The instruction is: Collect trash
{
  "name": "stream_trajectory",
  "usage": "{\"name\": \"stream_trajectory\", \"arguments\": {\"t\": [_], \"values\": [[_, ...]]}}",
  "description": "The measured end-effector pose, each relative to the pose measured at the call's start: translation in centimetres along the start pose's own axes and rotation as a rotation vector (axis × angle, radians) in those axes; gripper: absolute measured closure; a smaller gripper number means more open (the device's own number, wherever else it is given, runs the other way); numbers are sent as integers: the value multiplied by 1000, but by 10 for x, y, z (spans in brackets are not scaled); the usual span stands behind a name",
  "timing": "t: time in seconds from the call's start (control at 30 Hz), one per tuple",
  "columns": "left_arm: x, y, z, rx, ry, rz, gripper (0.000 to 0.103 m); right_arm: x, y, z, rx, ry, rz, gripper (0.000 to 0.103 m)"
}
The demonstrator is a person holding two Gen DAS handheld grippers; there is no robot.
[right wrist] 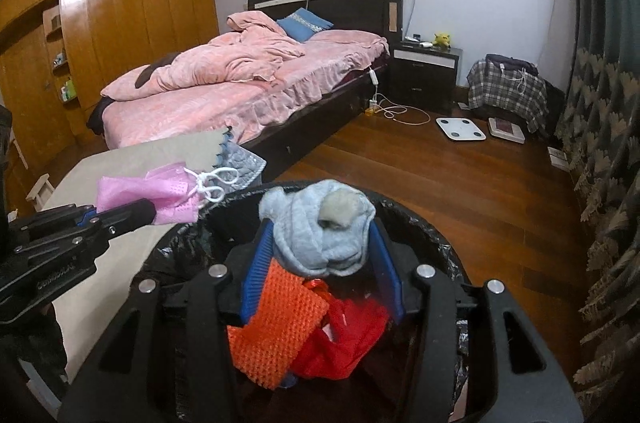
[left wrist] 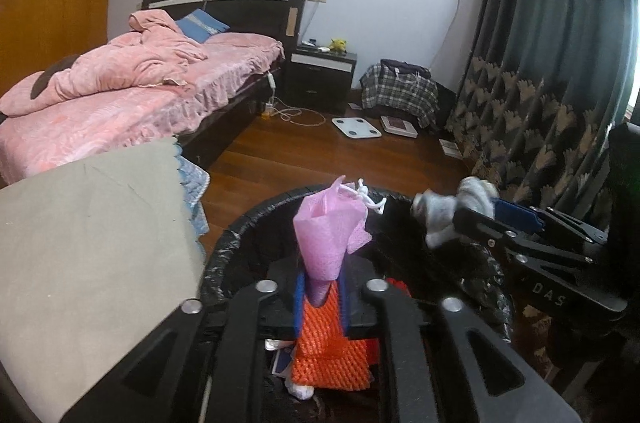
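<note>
Left tongs (left wrist: 322,287) — pink mask (left wrist: 326,235) between

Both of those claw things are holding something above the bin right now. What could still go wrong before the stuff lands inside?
The pink mask in the left hand-held gripper hangs near the bin's rim, so it might drop outside. Its white loops could snag on the fingers. The grey sock in the right hand-held gripper is bulky and might cling to a blue pad instead of falling.
</note>
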State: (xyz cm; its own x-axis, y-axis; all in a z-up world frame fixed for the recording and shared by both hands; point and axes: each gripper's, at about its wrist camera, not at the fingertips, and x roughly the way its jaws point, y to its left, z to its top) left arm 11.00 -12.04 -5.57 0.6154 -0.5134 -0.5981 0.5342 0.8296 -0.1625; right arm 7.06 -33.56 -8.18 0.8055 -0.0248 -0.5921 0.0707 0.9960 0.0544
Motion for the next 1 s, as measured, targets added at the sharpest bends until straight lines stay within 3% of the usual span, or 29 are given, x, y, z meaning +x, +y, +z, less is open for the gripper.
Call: {"name": "stream_trajectory", "arguments": {"t": [0.03,0.1,0.27,0.33,0.4,0.57,0.8,1.0], "values": [[2,1,1,1,7,-9,80,1,0,0,0,2,-2,46],[3,3,0,1,13,-17,58,1,-1,-1,-1,-1,-10,40],[-1,7,-3,-5,5,-3,43,0,-4,2,-1,-11,-24,25],[-7,13,-3,-6,-7,14,37,-3,-4,4,3,-19,-26,12],[-14,18,-2,-5,-23,41,25,-7,-2,4,4,-28,-25,10],[-31,32,-4,-27,-41,93,15,-14,7,11,-6,-28,8,6],[-53,44,-6,-52,-56,151,9,-23,26,19,-1,-16,54,5],[-64,46,-10,-66,-58,175,7,-31,43,23,-30,-15,38,5]]}}
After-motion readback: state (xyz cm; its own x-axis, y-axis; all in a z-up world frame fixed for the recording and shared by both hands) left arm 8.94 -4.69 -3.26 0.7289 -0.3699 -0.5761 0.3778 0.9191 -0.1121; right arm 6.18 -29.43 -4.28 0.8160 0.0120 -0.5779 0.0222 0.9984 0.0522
